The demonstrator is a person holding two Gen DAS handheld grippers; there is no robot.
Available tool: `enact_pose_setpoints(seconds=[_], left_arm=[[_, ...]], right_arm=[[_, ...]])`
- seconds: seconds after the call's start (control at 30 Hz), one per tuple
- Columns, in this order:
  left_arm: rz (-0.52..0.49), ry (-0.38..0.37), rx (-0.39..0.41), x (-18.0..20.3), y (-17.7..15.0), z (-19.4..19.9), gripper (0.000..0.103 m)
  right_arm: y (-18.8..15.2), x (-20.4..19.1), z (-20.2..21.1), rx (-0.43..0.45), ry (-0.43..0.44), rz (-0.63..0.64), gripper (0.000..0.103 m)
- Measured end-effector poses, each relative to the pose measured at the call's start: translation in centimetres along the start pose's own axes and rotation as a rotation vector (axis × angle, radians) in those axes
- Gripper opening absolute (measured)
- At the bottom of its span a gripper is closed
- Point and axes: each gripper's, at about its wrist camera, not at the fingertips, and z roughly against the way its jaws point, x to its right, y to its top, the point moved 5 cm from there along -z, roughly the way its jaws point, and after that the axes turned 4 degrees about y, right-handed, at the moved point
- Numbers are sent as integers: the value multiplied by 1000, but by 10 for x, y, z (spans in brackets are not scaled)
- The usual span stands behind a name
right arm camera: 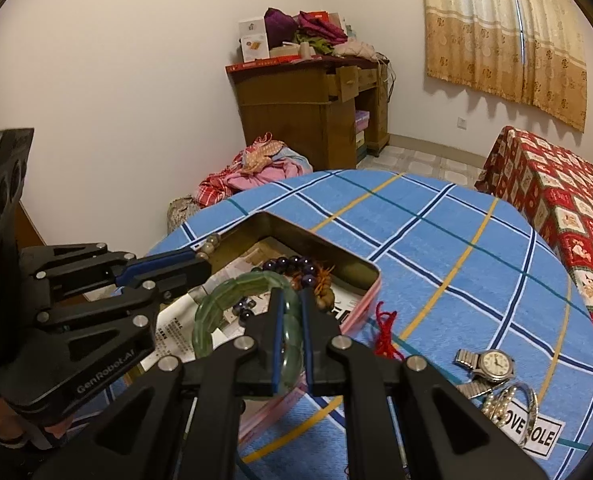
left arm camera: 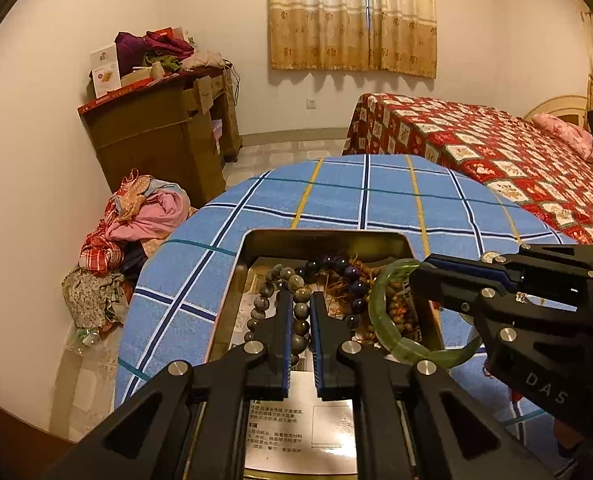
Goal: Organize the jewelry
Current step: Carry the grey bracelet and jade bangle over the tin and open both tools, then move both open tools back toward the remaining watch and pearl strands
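Observation:
An open metal tin (left arm camera: 324, 240) (right arm camera: 328, 250) sits on the blue plaid table and holds bead bracelets and printed paper. My left gripper (left arm camera: 301, 300) is shut on a grey stone bead bracelet (left arm camera: 296, 280) over the tin; it also shows in the right wrist view (right arm camera: 200, 264) with beads (right arm camera: 212, 242) at its tips. My right gripper (right arm camera: 291, 298) is shut on a green jade bangle (right arm camera: 240, 284) held over the tin's right edge; the bangle (left arm camera: 384, 320) and that gripper (left arm camera: 420, 276) show in the left wrist view. Purple beads (left arm camera: 336, 264) (right arm camera: 292, 264) lie in the tin.
On the table right of the tin lie a red cord (right arm camera: 386, 328), a metal wristwatch (right arm camera: 492, 364), a pearl and silver bracelet (right arm camera: 508, 404) and a printed label (right arm camera: 536, 432). A red-quilted bed (left arm camera: 496, 152), a wooden desk (left arm camera: 164, 128) and a clothes pile (left arm camera: 136, 224) surround it.

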Motion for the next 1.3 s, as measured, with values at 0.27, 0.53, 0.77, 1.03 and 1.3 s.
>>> enact_pose_setpoints(seconds=[0.27, 0.53, 0.77, 1.03, 1.3], left_arm=[[0, 3, -22, -2, -4, -7, 7], [-11, 5, -25, 0, -6, -9, 8], [-54, 43, -27, 5, -6, -6, 13], [3, 59, 52, 7, 1, 15, 81], [-32, 30, 51, 48, -1, 13, 81]], right_arm=[[-5, -3, -7, -24, -1, 8, 11], [-9, -9, -13, -47, 4, 22, 11], [-13, -6, -10, -32, 3, -2, 37], [-23, 39, 31, 27, -49, -90, 46], [-54, 122, 77, 36, -239, -243, 46]])
